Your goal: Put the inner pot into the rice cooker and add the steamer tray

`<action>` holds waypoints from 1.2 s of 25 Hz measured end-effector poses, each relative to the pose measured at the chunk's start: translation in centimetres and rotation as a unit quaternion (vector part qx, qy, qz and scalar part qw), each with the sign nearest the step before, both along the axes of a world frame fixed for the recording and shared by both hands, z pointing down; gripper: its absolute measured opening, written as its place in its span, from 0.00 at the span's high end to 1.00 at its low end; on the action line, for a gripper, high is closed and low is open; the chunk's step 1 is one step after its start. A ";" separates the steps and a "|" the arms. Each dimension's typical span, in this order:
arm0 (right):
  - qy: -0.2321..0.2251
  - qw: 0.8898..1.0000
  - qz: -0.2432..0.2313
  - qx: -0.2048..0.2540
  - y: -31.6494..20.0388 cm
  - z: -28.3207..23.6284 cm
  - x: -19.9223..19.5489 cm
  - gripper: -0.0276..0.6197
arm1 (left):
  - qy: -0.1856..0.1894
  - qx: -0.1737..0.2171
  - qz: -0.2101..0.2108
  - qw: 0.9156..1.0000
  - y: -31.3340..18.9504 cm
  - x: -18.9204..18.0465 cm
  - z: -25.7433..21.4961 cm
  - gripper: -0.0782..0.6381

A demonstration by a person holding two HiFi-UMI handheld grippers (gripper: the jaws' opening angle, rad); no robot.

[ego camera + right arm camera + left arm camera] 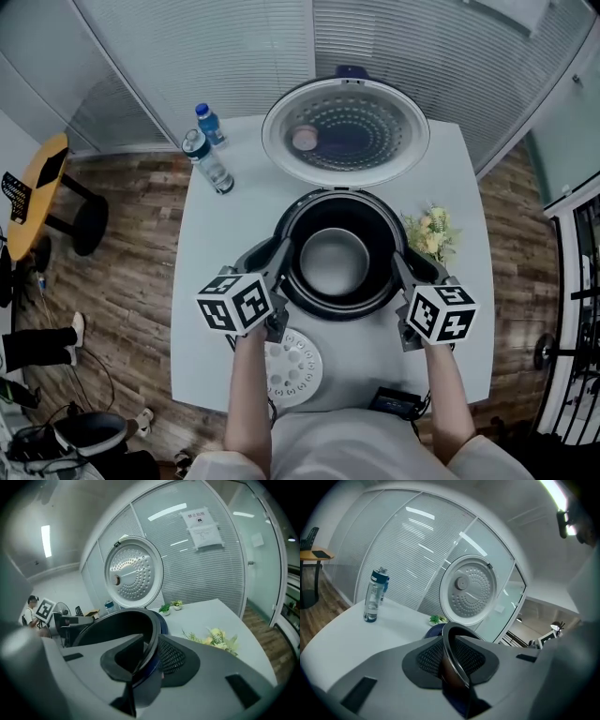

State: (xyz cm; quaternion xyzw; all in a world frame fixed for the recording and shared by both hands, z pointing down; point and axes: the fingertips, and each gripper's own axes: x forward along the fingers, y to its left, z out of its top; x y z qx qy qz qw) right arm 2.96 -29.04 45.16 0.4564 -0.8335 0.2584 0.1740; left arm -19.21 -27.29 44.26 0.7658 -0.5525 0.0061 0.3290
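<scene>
The rice cooker [342, 311] stands mid-table with its round lid [345, 131] tipped open behind it. The silver inner pot [336, 262] sits down inside the cooker. My left gripper [281, 261] is at the pot's left rim and my right gripper [401, 267] at its right rim. In the left gripper view the dark rim [451, 639] runs between the mesh pads [429, 660] with a gap, jaws open. The right gripper view shows the same: the rim [152, 634] stands between parted pads [173, 658]. The white perforated steamer tray [292, 366] lies flat on the table near the front edge.
Two water bottles [208, 161] stand at the table's back left. A small bunch of flowers [429, 232] lies right of the cooker. A black device [398, 403] sits at the front right edge. A yellow side table [37, 187] stands on the floor, far left.
</scene>
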 end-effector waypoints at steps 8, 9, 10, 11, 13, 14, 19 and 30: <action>0.004 1.000 -0.002 0.017 0.2 -0.6 -0.3 0.81 | -0.006 0.008 -0.002 1.000 -0.2 -0.2 0.1 0.68; 0.003 1.000 0.000 0.022 0.3 -0.9 -0.2 0.82 | -0.006 0.009 -0.006 1.000 -0.2 -0.4 0.1 0.64; 0.002 1.000 0.002 0.026 0.3 -1.2 -0.2 0.82 | -0.005 0.011 -0.009 1.000 -0.1 -0.6 0.0 0.63; 0.000 1.000 0.004 0.030 0.4 -1.4 -0.2 0.82 | -0.004 0.013 -0.013 1.000 0.0 -0.8 -0.1 0.63; -0.004 0.999 0.006 0.036 0.7 -1.9 -0.2 0.82 | -0.004 0.018 -0.020 1.000 0.5 -1.4 -0.4 0.63; -0.008 0.999 0.009 0.038 1.0 -2.2 -0.3 0.82 | -0.003 0.022 -0.024 0.999 0.7 -1.8 -0.6 0.62; -0.070 0.997 0.025 0.035 3.2 -4.6 -0.3 0.81 | 0.030 0.048 -0.037 0.998 1.9 -3.1 -2.0 0.60; -0.147 0.988 0.055 0.016 8.5 -4.6 0.6 0.82 | 0.047 0.040 0.008 0.998 4.2 -2.5 -0.8 0.60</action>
